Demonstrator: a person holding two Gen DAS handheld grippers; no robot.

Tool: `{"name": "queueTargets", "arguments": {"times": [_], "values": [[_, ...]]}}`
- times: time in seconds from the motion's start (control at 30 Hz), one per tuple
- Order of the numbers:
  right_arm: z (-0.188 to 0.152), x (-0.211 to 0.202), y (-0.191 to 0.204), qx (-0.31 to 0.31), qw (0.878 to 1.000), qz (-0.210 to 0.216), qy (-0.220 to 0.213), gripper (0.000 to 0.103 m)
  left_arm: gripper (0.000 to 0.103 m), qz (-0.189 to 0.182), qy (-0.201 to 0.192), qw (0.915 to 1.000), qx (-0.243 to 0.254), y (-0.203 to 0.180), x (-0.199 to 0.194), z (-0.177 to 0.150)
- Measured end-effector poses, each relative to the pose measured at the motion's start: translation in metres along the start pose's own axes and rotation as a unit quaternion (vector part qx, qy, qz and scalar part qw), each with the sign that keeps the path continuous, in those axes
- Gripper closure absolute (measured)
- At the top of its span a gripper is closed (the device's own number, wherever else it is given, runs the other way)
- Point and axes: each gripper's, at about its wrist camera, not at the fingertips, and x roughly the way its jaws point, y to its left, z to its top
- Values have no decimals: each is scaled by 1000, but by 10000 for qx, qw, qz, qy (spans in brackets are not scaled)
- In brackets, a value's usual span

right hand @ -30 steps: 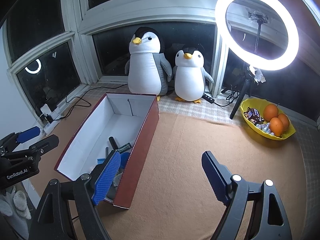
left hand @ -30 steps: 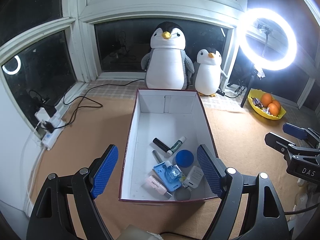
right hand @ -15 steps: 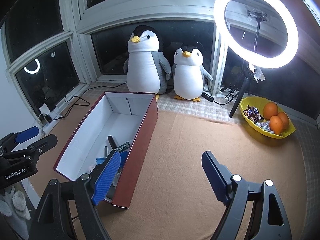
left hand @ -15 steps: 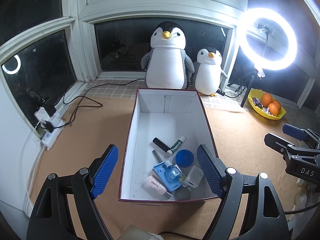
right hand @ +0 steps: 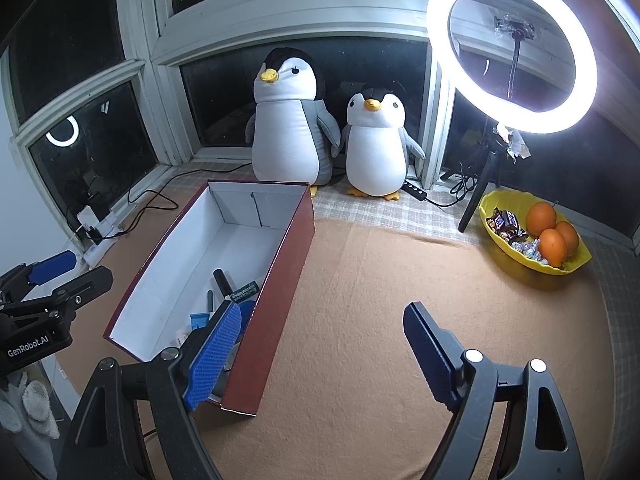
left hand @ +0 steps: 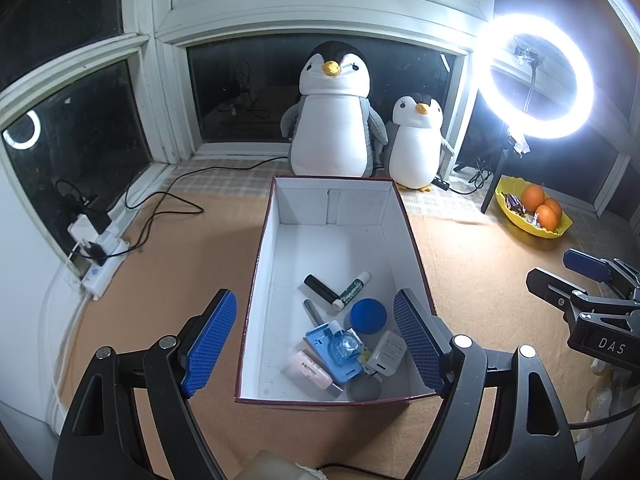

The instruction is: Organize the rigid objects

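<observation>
Red box (left hand: 256, 264) below left hand-held gripper (left hand: 316, 344)

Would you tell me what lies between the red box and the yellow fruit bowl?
Nothing: in the right wrist view the stretch from the red box to the yellow bowl is bare tan mat; the ring light's tripod stands behind that line.

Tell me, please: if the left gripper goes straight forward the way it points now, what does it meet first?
Probably the small things at the near end of the box: the left gripper, open and empty, aims at the blue case and clear bottle. Depth is uncertain.
</observation>
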Motion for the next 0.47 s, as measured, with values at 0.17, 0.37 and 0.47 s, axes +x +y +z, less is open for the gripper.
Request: {"name": "queueTargets", "arguments": {"times": [0.17, 0.37, 0.47], "values": [[-1, 2, 0, 11, 10000, 5, 22, 23, 22, -22, 8, 10000, 25, -2, 1, 0], [-1, 2, 0, 16, 10000, -1, 29, 23, 22, -13, -75, 9999, 114, -4, -1, 0], [-2, 3, -1, 35, 10000, -1, 41, 23, 22, -4, -63, 9999, 81, -3, -1, 0]]}}
